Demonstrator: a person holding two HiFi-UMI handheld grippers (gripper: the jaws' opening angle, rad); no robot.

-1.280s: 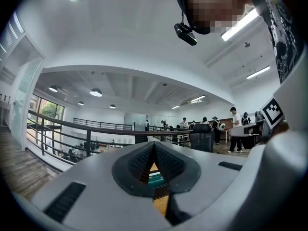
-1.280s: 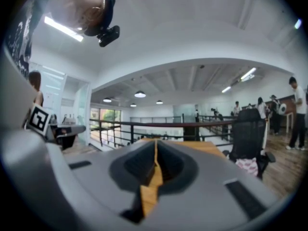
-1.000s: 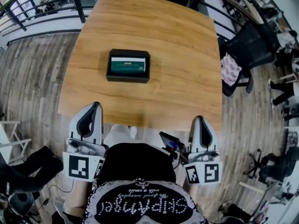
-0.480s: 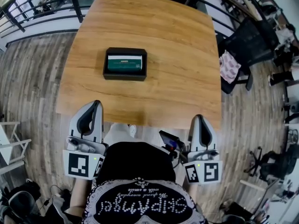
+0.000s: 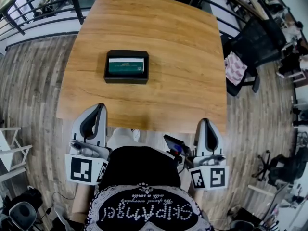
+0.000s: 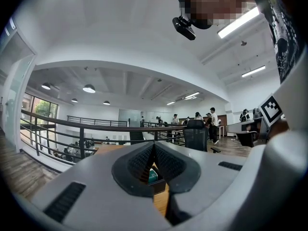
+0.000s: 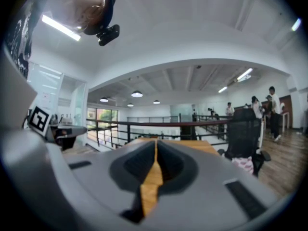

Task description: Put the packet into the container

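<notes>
Packet point(image 5: 126, 66), flat green-and-white pouch, lies inside black rectangular container point(image 5: 126, 80) on wooden counter point(image 5: 183, 57). Probably light, limp, slick; pinch exposed short edge. Left hand-held gripper point(image 5: 99, 106), right hand-held gripper point(image 5: 206, 121): jaws together, empty, well short of container.

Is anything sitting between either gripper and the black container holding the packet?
Nothing visible does. Only bare table lies between the left gripper, the right gripper and the container. The packet already lies inside it. Both grippers are shut and empty, by the table's near edge.
</notes>
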